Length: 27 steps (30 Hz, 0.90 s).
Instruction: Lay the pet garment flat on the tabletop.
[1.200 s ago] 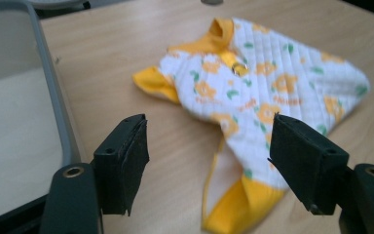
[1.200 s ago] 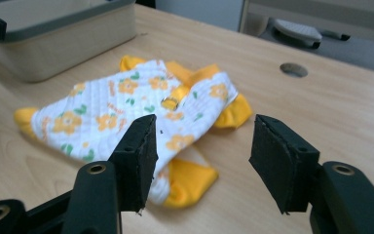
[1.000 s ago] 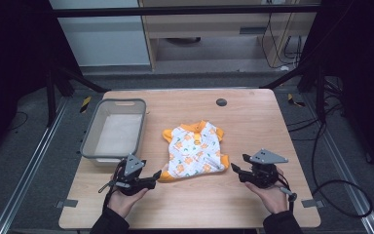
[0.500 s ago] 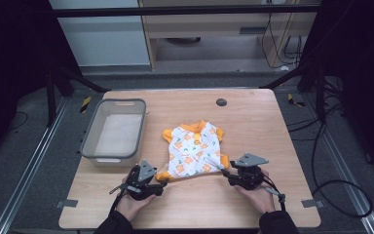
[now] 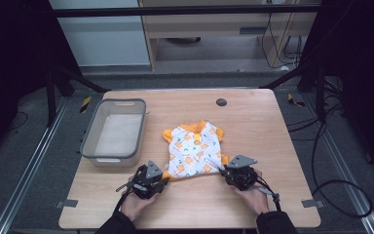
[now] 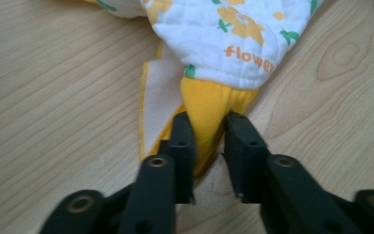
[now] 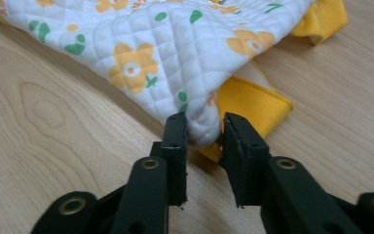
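Note:
A small quilted white garment [image 5: 195, 148] with orange flowers and orange trim lies flat on the wooden table [image 5: 272, 126], its lower hem toward the person. My left gripper [image 5: 163, 177] is at the hem's left corner. In the left gripper view its jaws have just been closing and my left gripper [image 6: 208, 131] pinches the orange cuff [image 6: 205, 100]. My right gripper [image 5: 223, 171] is at the hem's right corner. There too the jaws have just been closing, and my right gripper [image 7: 203, 131] squeezes a bunched white quilted corner [image 7: 199, 124] of the garment.
A grey plastic basket [image 5: 90, 146] stands on the table's left side, beside the garment. A small black disc [image 5: 221, 102] lies near the far edge. Bare wood runs along the front edge and to the right of the garment.
Both grippers have moved inward and down to the garment's lower corners. Their jaws, wide apart before, have closed onto the fabric.

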Available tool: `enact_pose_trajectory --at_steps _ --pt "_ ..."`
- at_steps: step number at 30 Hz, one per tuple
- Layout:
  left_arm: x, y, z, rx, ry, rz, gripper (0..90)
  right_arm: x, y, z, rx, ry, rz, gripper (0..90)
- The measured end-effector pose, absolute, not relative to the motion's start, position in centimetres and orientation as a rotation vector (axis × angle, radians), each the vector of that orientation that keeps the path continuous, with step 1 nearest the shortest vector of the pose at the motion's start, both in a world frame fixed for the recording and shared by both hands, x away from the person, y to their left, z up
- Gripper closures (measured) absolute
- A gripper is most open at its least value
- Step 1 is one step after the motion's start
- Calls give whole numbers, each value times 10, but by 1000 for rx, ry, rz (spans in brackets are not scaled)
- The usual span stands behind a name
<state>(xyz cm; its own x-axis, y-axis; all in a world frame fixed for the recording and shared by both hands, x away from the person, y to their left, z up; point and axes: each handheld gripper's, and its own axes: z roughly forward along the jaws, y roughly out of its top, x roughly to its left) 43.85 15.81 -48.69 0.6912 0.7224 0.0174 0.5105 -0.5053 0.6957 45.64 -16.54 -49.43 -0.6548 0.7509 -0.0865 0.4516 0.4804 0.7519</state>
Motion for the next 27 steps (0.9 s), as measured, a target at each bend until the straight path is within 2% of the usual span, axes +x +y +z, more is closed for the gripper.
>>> enact_pose_trajectory --at_steps 4,7,13,18,23,27 --pt "434 157 -479 2197 912 388 856 454 -168 -486 1011 2324 1025 818" --pt "431 159 -471 2162 894 368 858 451 -170 -479 1015 2317 1078 819" --pt "417 171 -441 2016 843 297 853 432 -181 -442 986 2279 1228 812" --pt "419 176 -434 1967 855 248 835 430 -181 -426 1017 2264 1321 798" --pt "440 177 -456 1996 985 313 760 449 -172 -450 1127 2210 1231 752" --pt "449 178 -474 2037 1043 313 710 460 -166 -470 1137 2234 1143 738"
